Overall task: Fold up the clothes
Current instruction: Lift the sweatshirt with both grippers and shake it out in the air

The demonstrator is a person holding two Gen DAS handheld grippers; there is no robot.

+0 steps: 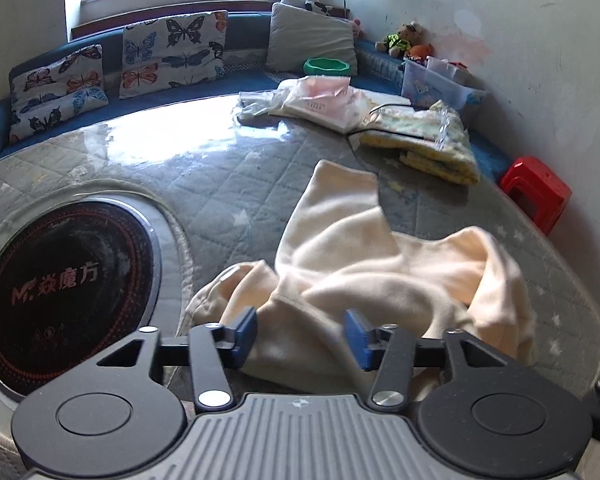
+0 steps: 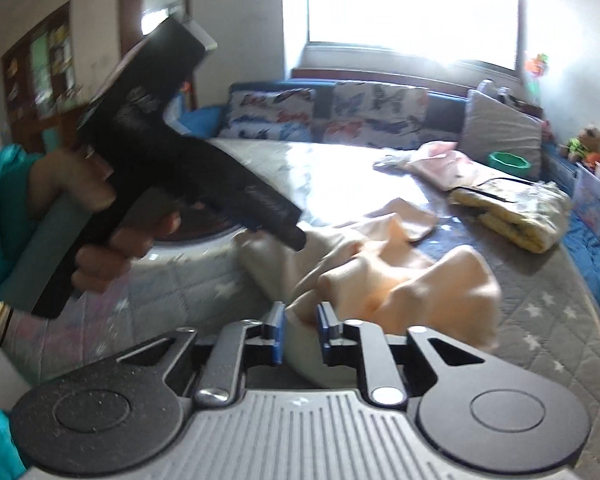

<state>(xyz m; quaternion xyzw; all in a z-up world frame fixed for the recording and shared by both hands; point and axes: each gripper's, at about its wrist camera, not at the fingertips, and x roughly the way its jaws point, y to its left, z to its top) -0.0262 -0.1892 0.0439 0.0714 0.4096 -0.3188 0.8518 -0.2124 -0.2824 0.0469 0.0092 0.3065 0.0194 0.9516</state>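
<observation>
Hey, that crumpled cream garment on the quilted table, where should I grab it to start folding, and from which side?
Probably take the cream garment at its near hem edge, coming in from the near side, low over the table. That edge lies flattest and closest, between the left claw pads; the middle is bunched into ridges, so a grip there would likely catch several layers.

The cream garment (image 1: 380,264) looked like soft, matt fleece cloth. The bench (image 1: 228,184) wore a quilted grey cloth cover under a clear, glossy plastic sheet that caught the window glare. The round cooktop (image 1: 60,280) set into it was smooth, shiny black glass. The left claw (image 1: 300,334) had matt black arms, bright metal pivots and blue pads. The stool (image 1: 536,192) was glossy red plastic.
</observation>
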